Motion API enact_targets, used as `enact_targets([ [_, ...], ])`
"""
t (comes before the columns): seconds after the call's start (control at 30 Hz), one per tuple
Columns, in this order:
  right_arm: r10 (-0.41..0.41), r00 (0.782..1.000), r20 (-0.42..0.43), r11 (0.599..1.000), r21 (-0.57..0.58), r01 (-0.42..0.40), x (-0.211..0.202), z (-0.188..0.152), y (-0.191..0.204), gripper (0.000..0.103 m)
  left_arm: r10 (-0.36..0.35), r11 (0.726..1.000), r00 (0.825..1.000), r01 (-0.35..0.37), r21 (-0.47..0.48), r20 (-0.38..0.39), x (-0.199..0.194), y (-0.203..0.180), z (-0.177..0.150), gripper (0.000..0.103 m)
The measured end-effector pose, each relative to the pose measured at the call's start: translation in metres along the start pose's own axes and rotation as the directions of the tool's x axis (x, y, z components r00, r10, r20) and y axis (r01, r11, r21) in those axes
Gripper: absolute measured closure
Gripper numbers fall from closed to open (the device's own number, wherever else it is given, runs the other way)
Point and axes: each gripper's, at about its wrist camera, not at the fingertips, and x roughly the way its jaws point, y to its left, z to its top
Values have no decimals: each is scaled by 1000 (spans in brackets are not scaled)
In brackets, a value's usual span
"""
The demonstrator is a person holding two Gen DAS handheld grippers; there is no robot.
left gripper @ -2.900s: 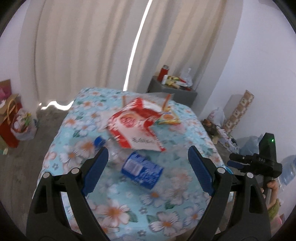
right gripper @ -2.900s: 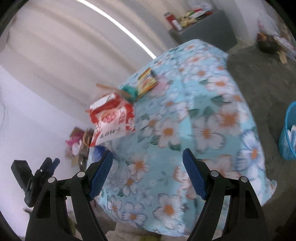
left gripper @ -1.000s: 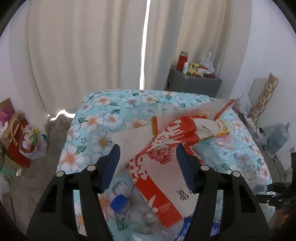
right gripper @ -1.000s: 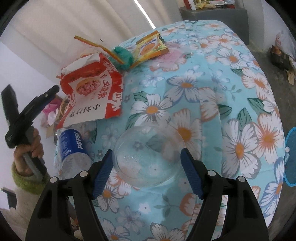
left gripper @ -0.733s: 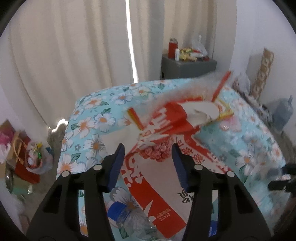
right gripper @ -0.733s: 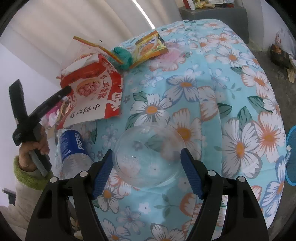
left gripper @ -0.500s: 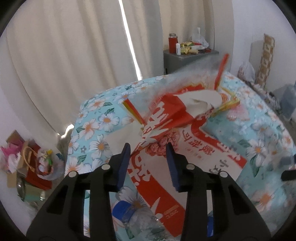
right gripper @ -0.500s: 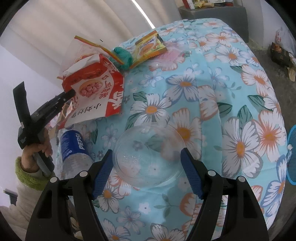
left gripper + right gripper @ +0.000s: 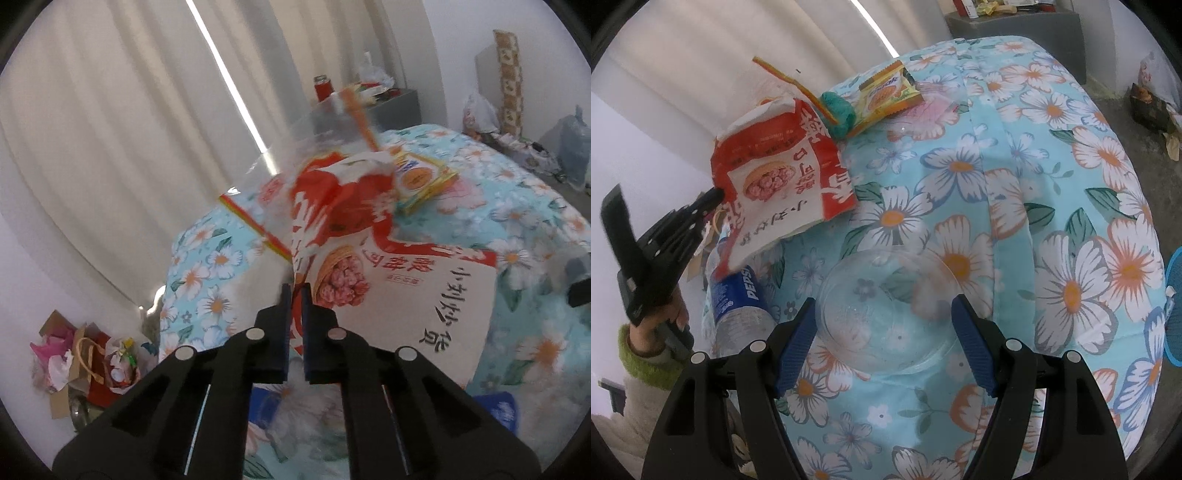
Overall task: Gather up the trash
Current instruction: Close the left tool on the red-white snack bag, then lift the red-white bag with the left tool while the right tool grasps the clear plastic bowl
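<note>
My left gripper (image 9: 293,291) is shut on the near edge of a red and white snack bag (image 9: 388,280), which rises crumpled off the floral tablecloth (image 9: 1052,184). The right wrist view shows that gripper (image 9: 714,194) pinching the bag (image 9: 783,192) at its left corner. My right gripper (image 9: 882,301) straddles a clear plastic bowl (image 9: 886,332) on the cloth, with both blue pads against its sides. A Pepsi bottle (image 9: 738,306) lies under the bag. Behind it lie a yellow snack packet (image 9: 886,92), a teal wad (image 9: 838,107) and a clear wrapper with an orange strip (image 9: 783,79).
A blue bin (image 9: 1174,306) shows on the floor at the right edge. A grey cabinet (image 9: 388,107) with bottles stands by the curtains. Gift bags and paper (image 9: 85,358) sit on the floor to the left. A hand with a green cuff (image 9: 661,325) holds the left gripper.
The left gripper rolled, slid onto the snack bag's edge and its jaws went from apart to shut on it; the bag has lifted and crumpled. The right gripper and bowl have not moved.
</note>
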Motion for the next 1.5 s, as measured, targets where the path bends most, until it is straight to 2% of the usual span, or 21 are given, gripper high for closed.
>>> enact_targets([
  [0.17, 6, 1000, 19, 1000, 26, -6, -8, -3, -7, 32, -105, 993, 994, 105, -46, 14, -20, -14, -1, 101],
  [0.27, -7, 999, 37, 999, 52, 5, -17, -4, -17, 32, -193, 979, 981, 194, -65, 13, -32, -30, -1, 101],
  [0.37, -12, 999, 51, 996, 89, 7, -25, -5, -28, 32, -317, 944, 948, 317, -88, 15, -45, -46, -2, 101],
  [0.43, -15, 998, 60, 994, 111, 8, -29, -7, -34, 32, -453, 885, 891, 454, -102, 27, -53, -56, -3, 99],
  [0.5, -6, 998, 63, 992, 124, -2, -30, -8, -37, 32, -534, 838, 845, 535, -105, 40, -60, -61, -4, 97],
  [0.6, -4, 998, 67, 992, 130, -5, -32, -9, -39, 32, -584, 797, 806, 592, -119, 94, -69, -53, -6, 76],
  [0.67, -8, 998, 69, 992, 126, -1, -31, -9, -38, 32, -603, 775, 787, 617, -141, 129, -72, -44, -8, 76],
  [0.77, -8, 997, 70, 992, 124, -1, -31, -9, -38, 32, -638, 705, 744, 668, -236, 199, -73, -15, -12, 75],
  [0.87, 1, 997, 71, 992, 129, -11, -32, -9, -40, 32, -635, 648, 725, 688, -327, 267, -69, 12, -16, 75],
  [0.9, 6, 997, 72, 991, 132, -16, -31, -9, -41, 32, -628, 615, 718, 694, -375, 300, -66, 25, -19, 75],
  [0.93, 11, 997, 72, 991, 134, -20, -31, -9, -42, 32, -614, 585, 721, 689, -428, 322, -62, 35, -22, 75],
  [0.97, 15, 997, 72, 990, 137, -24, -31, -8, -43, 32, -598, 580, 736, 670, -463, 318, -59, 41, -24, 75],
  [1.0, 18, 997, 72, 990, 139, -27, -30, -8, -44, 32, -556, 611, 787, 606, -510, 268, -51, 46, -22, 75],
  [1.03, 23, 997, 72, 989, 144, -33, -30, -8, -45, 32, -507, 666, 838, 530, -525, 202, -43, 45, -18, 76],
  [1.1, 31, 997, 73, 988, 149, -41, -30, -8, -46, 32, -442, 756, 891, 434, -490, 106, -30, 35, -6, 76],
  [1.13, 37, 996, 75, 987, 153, -48, -31, -8, -47, 32, -432, 787, 899, 414, -457, 70, -24, 28, -1, 76],
  [1.2, 50, 996, 80, 985, 163, -62, -33, -9, -49, 32, -436, 823, 900, 403, -399, 9, -11, 9, 9, 76],
  [1.3, 71, 994, 88, 980, 180, -86, -35, -11, -54, 32, -485, 824, 870, 420, -381, -91, 11, -13, 17, 74],
  [1.37, 79, 993, 92, 978, 187, -95, -36, -12, -56, 32, -500, 825, 857, 428, -369, -125, 19, -23, 21, 63],
  [1.43, 85, 992, 94, 977, 188, -102, -36, -13, -58, 33, -497, 836, 854, 422, -349, -157, 25, -34, 24, 45],
  [1.5, 92, 991, 96, 976, 191, -109, -37, -13, -59, 33, -500, 842, 844, 422, -337, -194, 31, -41, 26, 40],
])
